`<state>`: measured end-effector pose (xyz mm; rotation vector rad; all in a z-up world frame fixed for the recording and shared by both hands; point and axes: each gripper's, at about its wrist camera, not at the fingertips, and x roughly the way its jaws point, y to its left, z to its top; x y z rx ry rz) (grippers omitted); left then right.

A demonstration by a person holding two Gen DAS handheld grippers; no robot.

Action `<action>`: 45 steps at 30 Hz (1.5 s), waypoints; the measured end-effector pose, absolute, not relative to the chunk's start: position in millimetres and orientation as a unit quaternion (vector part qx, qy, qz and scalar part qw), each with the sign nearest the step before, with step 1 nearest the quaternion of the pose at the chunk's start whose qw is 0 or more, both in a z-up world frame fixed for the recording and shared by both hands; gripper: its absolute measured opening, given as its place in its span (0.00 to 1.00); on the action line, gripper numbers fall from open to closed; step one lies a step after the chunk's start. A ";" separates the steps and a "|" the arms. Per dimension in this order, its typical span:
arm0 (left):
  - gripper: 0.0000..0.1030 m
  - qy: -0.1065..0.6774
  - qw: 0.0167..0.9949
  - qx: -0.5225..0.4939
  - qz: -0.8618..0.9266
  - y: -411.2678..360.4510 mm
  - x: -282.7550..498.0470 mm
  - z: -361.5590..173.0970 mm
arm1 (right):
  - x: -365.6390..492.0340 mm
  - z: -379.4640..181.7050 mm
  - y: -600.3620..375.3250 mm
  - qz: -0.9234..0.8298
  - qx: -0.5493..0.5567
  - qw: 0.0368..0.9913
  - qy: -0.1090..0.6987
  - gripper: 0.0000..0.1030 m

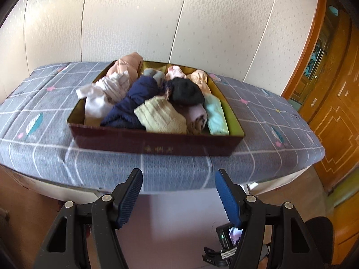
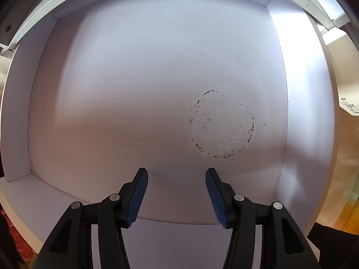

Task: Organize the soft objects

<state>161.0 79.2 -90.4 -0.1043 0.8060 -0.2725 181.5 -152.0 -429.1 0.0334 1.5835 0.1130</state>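
Nearest the left wrist camera, the left gripper [image 1: 178, 198] is seen with its blue ribbed pads spread and nothing between them, held short of a bed covered in a grey checked sheet [image 1: 40, 132]. On that sheet a dark red box [image 1: 154, 144] is set, filled with rolled socks [image 1: 160, 117] and other soft pieces; gold characters are printed on its front wall but are too blurred to be read. Spread likewise and empty, the right gripper [image 2: 176, 196] is pointed down into a white drawer [image 2: 139, 85], whose floor is marked by a ring-shaped stain [image 2: 222, 124].
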 end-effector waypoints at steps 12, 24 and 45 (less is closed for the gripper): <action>0.66 0.438 0.893 -0.046 -0.097 69.4 127.4 -141.7 | 167.6 -424.1 -133.2 0.043 -0.003 0.712 0.700 0.52; 0.66 0.450 0.891 -0.020 -0.058 58.3 116.1 -162.9 | 158.8 -413.8 -111.7 0.043 -0.032 0.716 0.697 0.52; 0.66 0.456 0.890 -0.020 -0.029 77.8 128.9 -225.5 | 140.0 -367.5 -85.4 0.002 -0.028 0.770 0.638 0.52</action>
